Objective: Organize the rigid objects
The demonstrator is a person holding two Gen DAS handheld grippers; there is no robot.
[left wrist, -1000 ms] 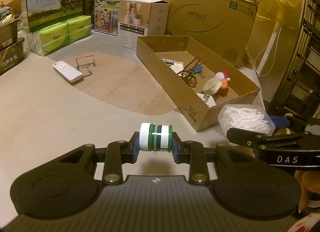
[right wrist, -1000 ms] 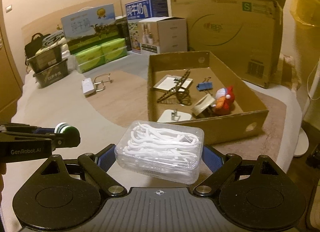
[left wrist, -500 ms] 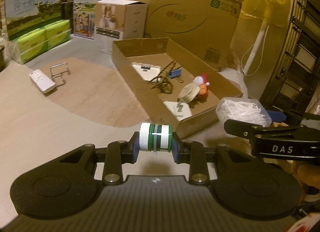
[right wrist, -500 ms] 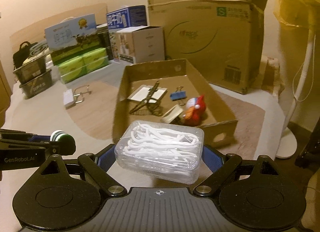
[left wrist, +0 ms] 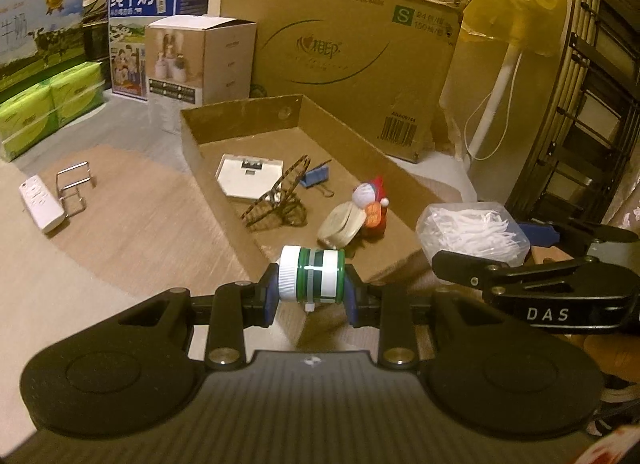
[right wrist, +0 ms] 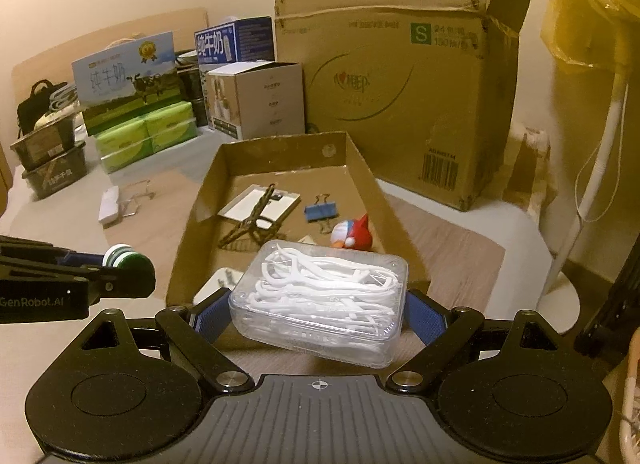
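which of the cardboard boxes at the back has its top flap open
The small beige box with bottles pictured on its side: its top flap stands open. It sits left of the big brown carton, in front of the blue milk carton.

The little bottle (left wrist: 313, 278) is green with a white cap and white label bands. The clear plastic box (right wrist: 320, 300) holds white floss picks. The cardboard tray (right wrist: 192, 232) is plain brown — inside it lie a blue binder clip (right wrist: 320, 211), a red-and-white toy (right wrist: 352, 234) and a white card (left wrist: 248, 180). The remote (left wrist: 40, 204) is white; the tissue packs (right wrist: 148, 132) — bright green.
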